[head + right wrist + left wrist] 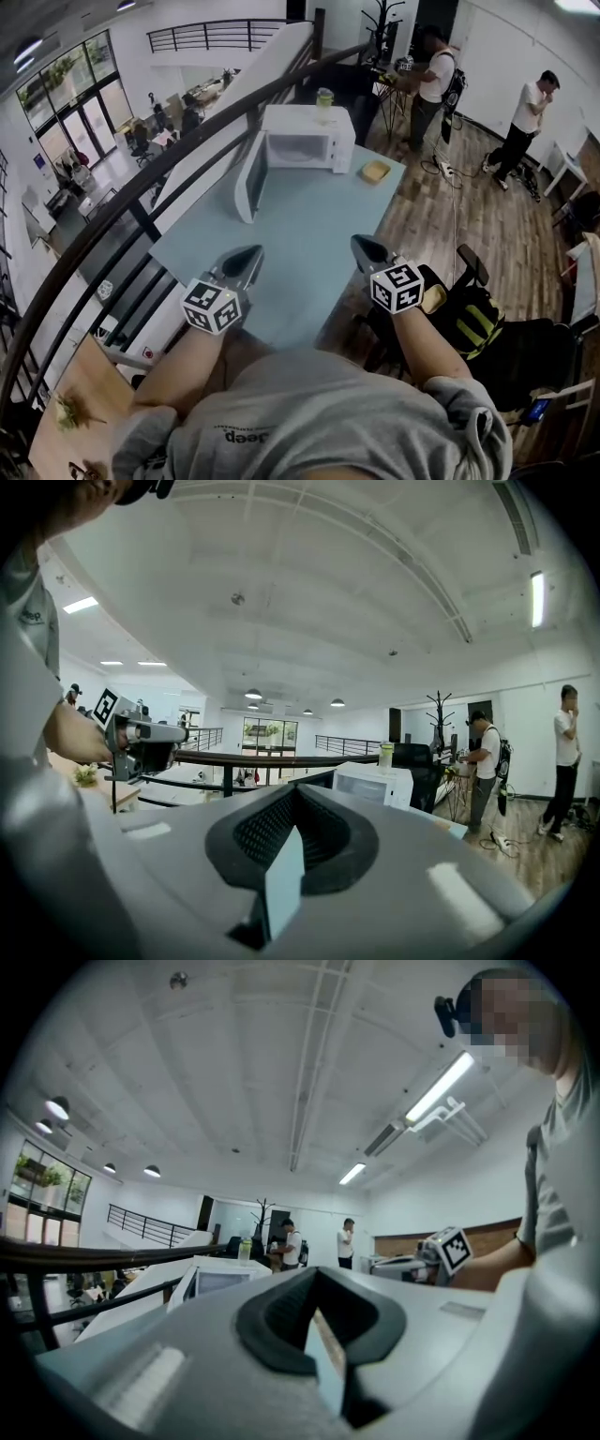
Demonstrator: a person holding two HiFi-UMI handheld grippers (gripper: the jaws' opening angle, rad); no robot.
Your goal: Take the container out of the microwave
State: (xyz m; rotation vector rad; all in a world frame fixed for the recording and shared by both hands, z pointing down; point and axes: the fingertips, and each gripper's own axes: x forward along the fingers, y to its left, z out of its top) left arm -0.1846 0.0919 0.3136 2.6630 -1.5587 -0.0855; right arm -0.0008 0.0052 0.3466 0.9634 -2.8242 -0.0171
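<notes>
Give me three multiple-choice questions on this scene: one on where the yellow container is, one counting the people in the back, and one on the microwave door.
1. Where is the yellow container relative to the microwave?
A. inside it
B. on the table, to its right in the head view
C. on top of it

2. How many people stand beyond the table?
A. none
B. five
C. two

3. How is the microwave's door?
A. swung open
B. shut
C. missing

Answers:
1 B: the container sits on the tabletop beside the microwave, outside it.
2 C: one person stands at the far desk and a second stands near the wall.
3 A: the door stands out to the left and the cavity shows.
</notes>
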